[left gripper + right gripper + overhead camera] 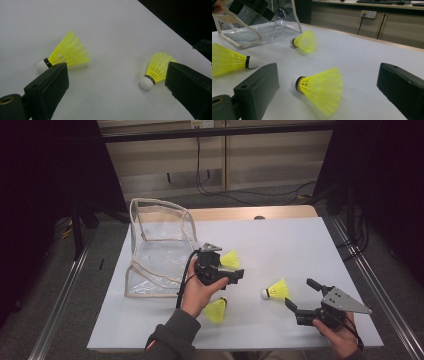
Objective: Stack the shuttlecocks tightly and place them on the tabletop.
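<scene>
Three yellow shuttlecocks with white corks lie on the white table (pixel 280 245). One (pixel 230 259) lies just beyond my left gripper (pixel 233 267), one (pixel 216 311) by the left wrist, one (pixel 276 290) toward the right. The left gripper is open with nothing between its jaws; in the left gripper view (pixel 117 82) a shuttlecock (pixel 67 53) lies past its left jaw and another (pixel 157 70) by its right jaw. My right gripper (pixel 303 294) is open, low over the table, facing the right shuttlecock (pixel 319 87), which lies between and just ahead of its jaws (pixel 328 82).
A clear plastic bag (pixel 160 247) with beige trim stands open on the table's left side, also in the right gripper view (pixel 262 30). Table edges run close on the right and front. Cables and dark stands surround the table.
</scene>
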Tool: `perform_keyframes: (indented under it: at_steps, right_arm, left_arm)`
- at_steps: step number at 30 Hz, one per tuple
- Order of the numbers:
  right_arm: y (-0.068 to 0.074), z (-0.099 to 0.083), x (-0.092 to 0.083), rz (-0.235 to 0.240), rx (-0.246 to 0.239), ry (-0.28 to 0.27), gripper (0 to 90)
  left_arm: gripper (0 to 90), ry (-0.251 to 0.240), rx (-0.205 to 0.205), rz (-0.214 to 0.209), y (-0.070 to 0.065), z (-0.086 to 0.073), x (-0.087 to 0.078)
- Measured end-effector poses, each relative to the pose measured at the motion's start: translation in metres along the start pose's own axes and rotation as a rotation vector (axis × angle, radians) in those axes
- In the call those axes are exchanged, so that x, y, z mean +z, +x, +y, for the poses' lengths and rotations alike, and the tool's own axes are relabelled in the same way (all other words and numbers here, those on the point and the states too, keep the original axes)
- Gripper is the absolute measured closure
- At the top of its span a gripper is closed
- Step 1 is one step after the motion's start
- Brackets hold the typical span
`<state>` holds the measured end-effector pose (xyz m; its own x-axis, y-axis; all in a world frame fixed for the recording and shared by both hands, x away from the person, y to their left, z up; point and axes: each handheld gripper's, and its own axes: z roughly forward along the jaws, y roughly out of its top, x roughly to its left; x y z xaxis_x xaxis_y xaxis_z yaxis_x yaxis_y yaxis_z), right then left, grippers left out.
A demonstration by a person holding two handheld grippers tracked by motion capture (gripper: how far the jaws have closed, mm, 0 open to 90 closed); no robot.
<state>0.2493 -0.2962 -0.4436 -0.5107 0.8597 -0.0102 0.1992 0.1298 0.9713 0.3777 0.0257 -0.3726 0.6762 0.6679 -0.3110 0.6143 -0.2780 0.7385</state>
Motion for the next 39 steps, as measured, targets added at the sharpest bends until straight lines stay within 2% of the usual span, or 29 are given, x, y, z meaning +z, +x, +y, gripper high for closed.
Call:
perform_keyframes:
  at_steps: [13, 19, 22, 35, 39]
  right_arm:
    - [-0.001, 0.000, 0.000, 0.003, -0.004, 0.000, 3.4]
    - [0.000, 0.000, 0.000, 0.004, -0.004, 0.003, 3.4]
    - [-0.001, 0.000, 0.000, 0.003, -0.006, 0.000, 3.4]
    - [0.000, 0.000, 0.001, 0.003, -0.006, 0.003, 3.4]
    - [0.000, 0.000, 0.000, 0.004, -0.005, 0.004, 3.5]
  left_arm:
    - [5.2, 0.018, 0.039, -0.042, -0.002, -0.005, -0.006]
    - [5.2, 0.019, 0.044, -0.075, -0.005, -0.010, -0.010]
    - [5.2, 0.024, 0.048, -0.079, -0.006, -0.012, -0.010]
    - [5.0, 0.046, 0.048, -0.116, -0.012, -0.021, -0.013]
    - [5.0, 0.037, 0.038, -0.112, -0.012, -0.022, -0.012]
